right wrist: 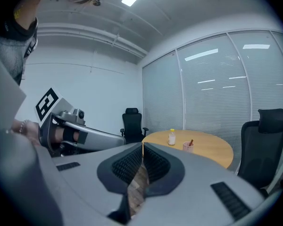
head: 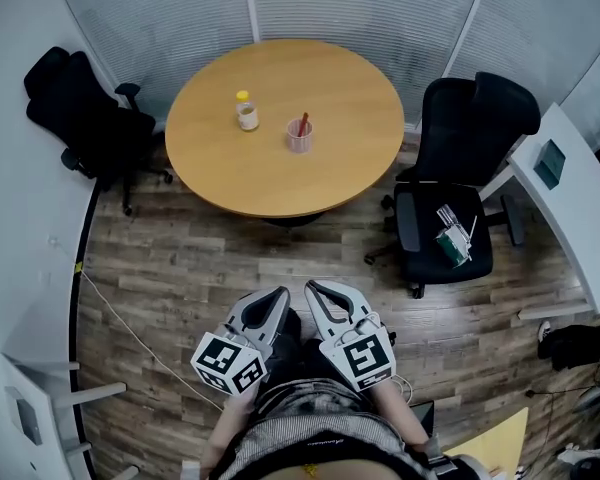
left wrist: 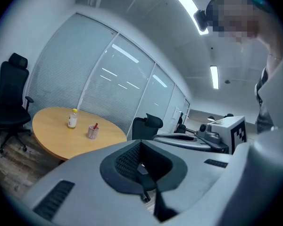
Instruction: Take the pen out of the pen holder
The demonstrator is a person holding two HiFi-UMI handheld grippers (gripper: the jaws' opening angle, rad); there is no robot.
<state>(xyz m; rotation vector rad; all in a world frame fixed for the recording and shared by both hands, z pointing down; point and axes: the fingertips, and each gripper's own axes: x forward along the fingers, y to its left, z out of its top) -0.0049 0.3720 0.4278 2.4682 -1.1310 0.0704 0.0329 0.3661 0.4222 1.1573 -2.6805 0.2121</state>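
A pink pen holder (head: pixel 299 137) with a red pen (head: pixel 303 123) standing in it sits on the round wooden table (head: pixel 330 168), beside a small yellow-capped bottle (head: pixel 246 111). Both grippers hang low near the person's body, far short of the table. The left gripper (head: pixel 279 294) and the right gripper (head: pixel 313 288) are side by side, both shut and empty. In the left gripper view the pen holder (left wrist: pixel 93 132) and bottle (left wrist: pixel 72 119) are far ahead of the jaws. From the right gripper (right wrist: pixel 142 145), the pen holder (right wrist: pixel 187 147) stands far off to the right of the bottle (right wrist: pixel 171 137).
Black office chairs stand left (head: pixel 80 108) and right (head: pixel 465 168) of the table; the right one has green and white items (head: pixel 453 236) on its seat. A white desk (head: pixel 570 203) runs along the right. Wooden floor lies between me and the table, with a white cable (head: pixel 130 323) across it.
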